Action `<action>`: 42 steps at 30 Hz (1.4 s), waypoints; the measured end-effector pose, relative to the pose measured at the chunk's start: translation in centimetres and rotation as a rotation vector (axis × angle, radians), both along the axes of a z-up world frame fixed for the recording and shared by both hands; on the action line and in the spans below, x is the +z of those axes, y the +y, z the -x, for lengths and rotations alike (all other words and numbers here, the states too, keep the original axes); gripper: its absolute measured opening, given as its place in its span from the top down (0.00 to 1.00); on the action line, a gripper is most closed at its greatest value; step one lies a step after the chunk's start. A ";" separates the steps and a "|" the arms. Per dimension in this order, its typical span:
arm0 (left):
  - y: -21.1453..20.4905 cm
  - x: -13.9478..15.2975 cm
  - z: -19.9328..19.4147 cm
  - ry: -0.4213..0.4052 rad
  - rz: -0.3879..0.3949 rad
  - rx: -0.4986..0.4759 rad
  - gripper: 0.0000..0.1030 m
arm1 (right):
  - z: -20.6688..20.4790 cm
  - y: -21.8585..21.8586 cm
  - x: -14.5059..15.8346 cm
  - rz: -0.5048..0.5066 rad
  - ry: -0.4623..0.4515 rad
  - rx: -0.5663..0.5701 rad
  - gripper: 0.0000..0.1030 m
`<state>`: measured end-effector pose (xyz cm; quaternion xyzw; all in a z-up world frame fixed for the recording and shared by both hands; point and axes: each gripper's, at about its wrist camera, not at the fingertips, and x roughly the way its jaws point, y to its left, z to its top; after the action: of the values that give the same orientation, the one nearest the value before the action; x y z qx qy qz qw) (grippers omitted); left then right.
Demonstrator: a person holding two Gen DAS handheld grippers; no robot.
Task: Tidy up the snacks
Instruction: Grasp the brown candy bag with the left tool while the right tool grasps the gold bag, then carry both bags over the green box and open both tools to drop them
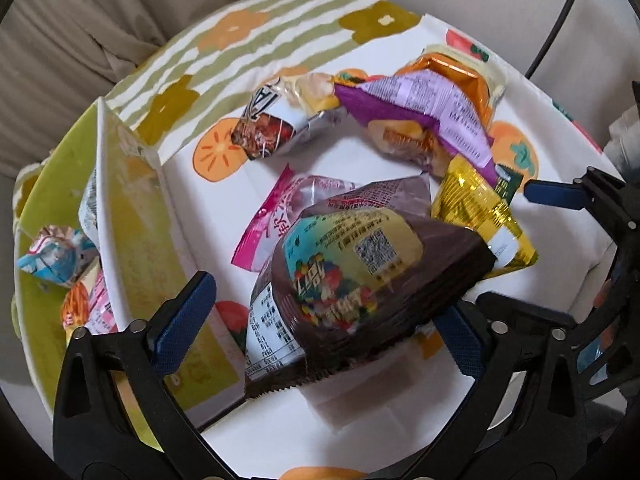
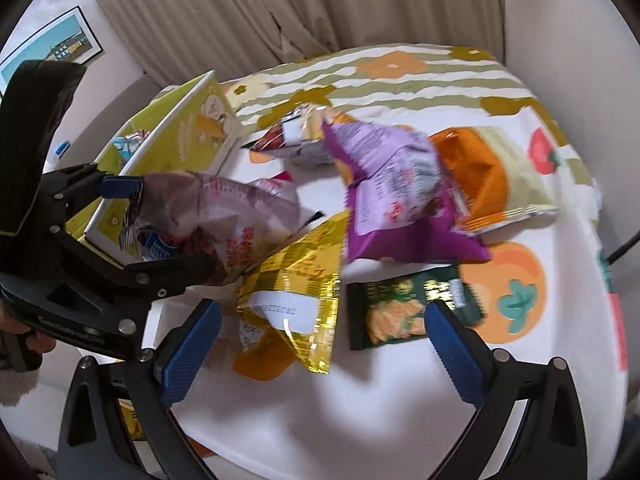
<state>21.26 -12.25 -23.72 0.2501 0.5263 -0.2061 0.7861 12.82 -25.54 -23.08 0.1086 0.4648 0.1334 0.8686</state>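
My left gripper [image 1: 324,320] has its jaws spread wide around a dark brown snack bag [image 1: 360,280], which sits between the pads; the right wrist view shows the same gripper [image 2: 160,228] with that bag [image 2: 216,220] between its fingers beside the green box [image 2: 180,148]. My right gripper [image 2: 320,344] is open and empty above a gold packet [image 2: 296,296] and a dark green packet [image 2: 404,312]. Purple [image 2: 392,200] and orange [image 2: 488,184] bags lie behind. The green box [image 1: 52,240] holds a few snacks.
The snacks lie on a white cloth with persimmon prints [image 2: 508,288] over a table. A striped flowered cloth [image 2: 400,72] covers the far part. Curtains [image 2: 280,8] hang behind. A pink packet [image 1: 272,220] and a silver one [image 1: 272,128] lie near the box.
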 end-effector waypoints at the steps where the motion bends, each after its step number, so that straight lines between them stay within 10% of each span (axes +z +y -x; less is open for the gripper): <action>1: 0.0 -0.2 -0.1 0.008 -0.002 -0.006 0.06 | -0.1 0.2 -0.3 -0.010 0.000 0.007 0.02; 8: -0.2 -1.2 -0.3 0.053 -0.004 -0.041 0.35 | -0.4 1.4 -1.5 -0.018 -0.016 0.043 0.03; 21: 0.8 0.0 0.2 0.073 0.053 -0.024 0.39 | -1.8 2.7 -2.9 -0.012 -0.004 0.090 0.28; 25: 1.0 -0.2 0.4 0.076 0.070 0.007 0.39 | -2.0 2.8 -3.2 -0.059 0.015 0.120 0.54; 42: 1.4 4.4 2.9 0.024 0.192 0.084 0.39 | 0.7 2.0 0.9 0.015 -0.044 0.097 0.57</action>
<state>18.34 -10.86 -19.29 0.1490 0.5234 -0.2253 0.8081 12.14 -23.58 -22.21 0.0766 0.4512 0.1743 0.8719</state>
